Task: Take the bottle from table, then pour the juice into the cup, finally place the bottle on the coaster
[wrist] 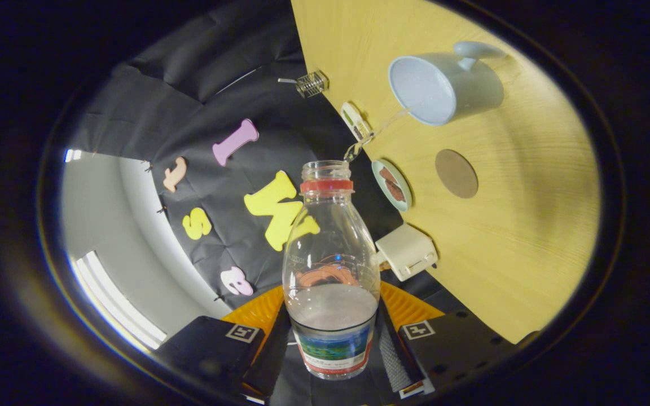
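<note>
Gripper (333,344) clamps the tilted bottle (330,270), liquid streaming toward the cup (443,84) on the wooden table (517,237).

wall: black cloth (201,73) | table (528,237) – pale wood | ceiling: strip light (112,301)

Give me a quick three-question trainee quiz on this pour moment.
1. True or false: the tongs are shut on the bottle.
2. Where does the stream from the bottle's mouth lead? A) the cup B) the coaster C) the white box
3. Fill in: the round brown coaster lies on the wooden table, and nothing stands on ____.

Key: 1 true; 2 A; 3 it.
</note>
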